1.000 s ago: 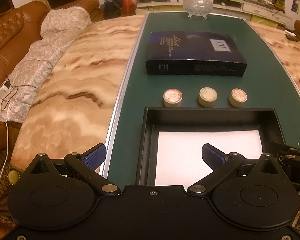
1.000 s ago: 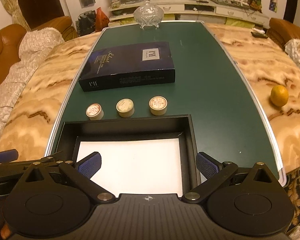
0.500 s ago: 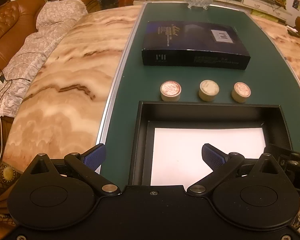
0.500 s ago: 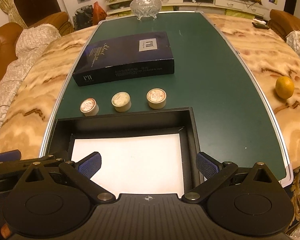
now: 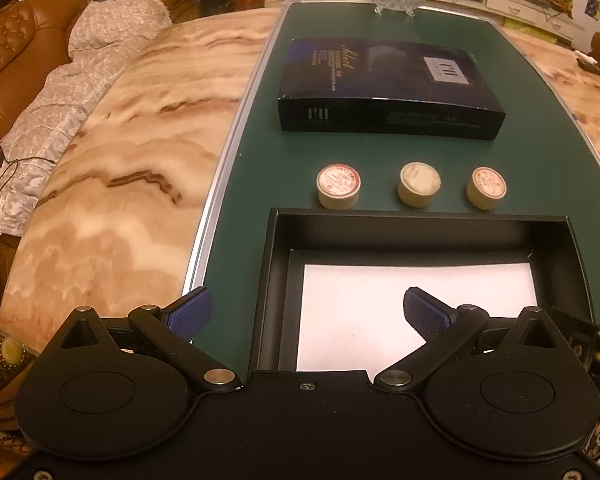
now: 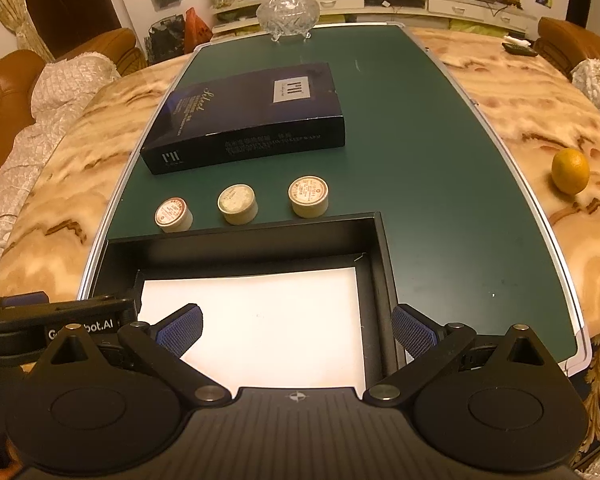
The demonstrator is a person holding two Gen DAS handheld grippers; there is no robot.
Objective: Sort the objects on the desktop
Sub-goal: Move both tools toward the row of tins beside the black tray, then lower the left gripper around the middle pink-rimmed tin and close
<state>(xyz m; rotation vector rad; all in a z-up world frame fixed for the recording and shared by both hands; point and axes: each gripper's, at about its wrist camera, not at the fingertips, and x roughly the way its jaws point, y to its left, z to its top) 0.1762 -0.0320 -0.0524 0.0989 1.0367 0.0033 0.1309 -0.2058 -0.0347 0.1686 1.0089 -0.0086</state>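
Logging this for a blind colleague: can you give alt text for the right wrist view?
The open right gripper hovers over an empty black tray with a white liner. Beyond the tray stand three small round tins in a row, then a dark blue box, all on a green mat. An orange sits right.

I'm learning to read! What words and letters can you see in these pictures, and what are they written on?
"Select": top of the dark blue box.
"PH": grey label on its top and front side; doubtful.
Its other lines: too small to read.
"...bot.AI": side of the left gripper, beginning hidden.
Red print on the three round tins: too blurred.
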